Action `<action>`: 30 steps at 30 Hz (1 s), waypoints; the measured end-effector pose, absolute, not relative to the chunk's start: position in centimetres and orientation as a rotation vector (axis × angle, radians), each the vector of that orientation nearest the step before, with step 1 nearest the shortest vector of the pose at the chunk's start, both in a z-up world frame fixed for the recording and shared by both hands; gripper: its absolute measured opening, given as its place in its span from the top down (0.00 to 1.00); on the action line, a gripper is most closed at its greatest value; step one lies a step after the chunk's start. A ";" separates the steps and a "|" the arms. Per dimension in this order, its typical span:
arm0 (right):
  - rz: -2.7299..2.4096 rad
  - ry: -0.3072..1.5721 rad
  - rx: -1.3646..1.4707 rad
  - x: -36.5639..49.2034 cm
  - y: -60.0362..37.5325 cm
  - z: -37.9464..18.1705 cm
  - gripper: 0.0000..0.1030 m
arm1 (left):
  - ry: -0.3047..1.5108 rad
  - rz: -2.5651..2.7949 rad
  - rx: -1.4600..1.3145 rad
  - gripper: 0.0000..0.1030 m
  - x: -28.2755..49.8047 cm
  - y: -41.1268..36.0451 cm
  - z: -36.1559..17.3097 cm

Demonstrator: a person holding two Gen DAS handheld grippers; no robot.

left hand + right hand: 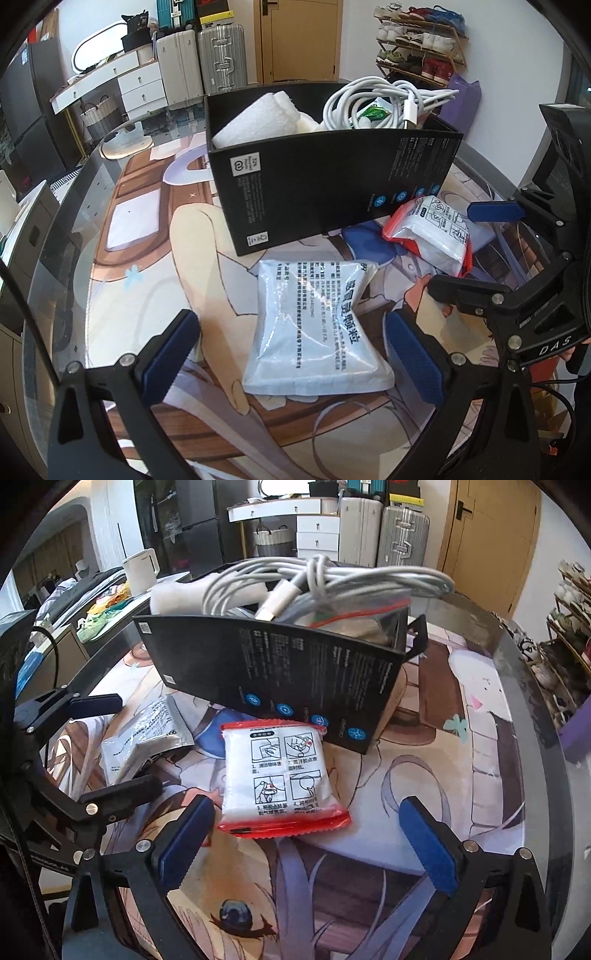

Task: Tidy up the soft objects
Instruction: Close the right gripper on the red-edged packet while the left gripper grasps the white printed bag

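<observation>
A black box (325, 184) stands on the printed mat and holds a white foam roll (255, 118), a coiled white cable (384, 101) and a green packet. A pale blue-white pouch (314, 328) lies flat in front of it, between the fingers of my open left gripper (295, 354). A red-edged white packet (280, 779) lies by the box, just ahead of my open right gripper (306, 845). The box (295, 679) and cable (317, 587) also show in the right wrist view. The right gripper (480, 254) shows in the left wrist view beside the red-edged packet (436, 232).
The round glass table (74, 229) carries a cartoon mat. A purple pack (465, 96) lies behind the box. Suitcases, a white drawer unit and a shoe rack (417, 40) stand beyond. A white cup (140, 570) sits at the far left. The left gripper (99, 746) reaches over the pouch (144, 738).
</observation>
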State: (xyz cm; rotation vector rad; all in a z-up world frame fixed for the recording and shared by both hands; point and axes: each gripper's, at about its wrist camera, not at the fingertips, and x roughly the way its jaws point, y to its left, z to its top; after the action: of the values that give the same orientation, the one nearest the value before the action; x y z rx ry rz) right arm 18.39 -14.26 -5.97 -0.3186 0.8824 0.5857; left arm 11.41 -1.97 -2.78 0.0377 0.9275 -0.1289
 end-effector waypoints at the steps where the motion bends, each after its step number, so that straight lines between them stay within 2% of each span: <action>1: 0.588 0.876 -0.322 18.3 -14.2 -5.9 0.02 | 0.924 -0.128 0.037 0.03 11.4 -1.9 -2.7; 5: 0.623 0.863 -0.322 17.9 -13.9 -5.6 0.16 | 0.915 -0.133 0.040 0.06 11.2 -1.9 -2.7; 10: 0.629 0.849 -0.320 17.7 -13.8 -5.3 0.24 | 0.899 -0.139 0.043 0.12 11.0 -2.0 -2.5; 13: 0.646 0.831 -0.319 17.3 -13.8 -4.8 0.30 | 0.884 -0.152 0.048 0.19 10.9 -2.2 -2.4; 15: 0.670 0.829 -0.324 16.8 -13.6 -4.7 0.39 | 0.876 -0.162 0.054 0.26 10.8 -2.4 -2.4; 19: 0.679 0.817 -0.347 16.4 -13.4 -4.7 0.42 | 0.861 -0.184 0.062 0.39 10.6 -2.5 -2.2; 21: 0.688 0.813 -0.352 16.3 -13.3 -4.6 0.44 | 0.855 -0.189 0.059 0.49 10.5 -2.5 -2.1; 30: 0.705 0.803 -0.324 16.3 -13.9 -4.1 0.50 | 0.850 -0.196 0.059 0.61 10.2 -2.6 -1.5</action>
State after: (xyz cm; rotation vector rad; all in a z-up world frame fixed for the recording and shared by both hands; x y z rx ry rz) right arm 16.27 -13.86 -4.11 -0.3242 0.8032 0.7050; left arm 10.22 -2.60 -1.54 0.0593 0.8505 -0.1963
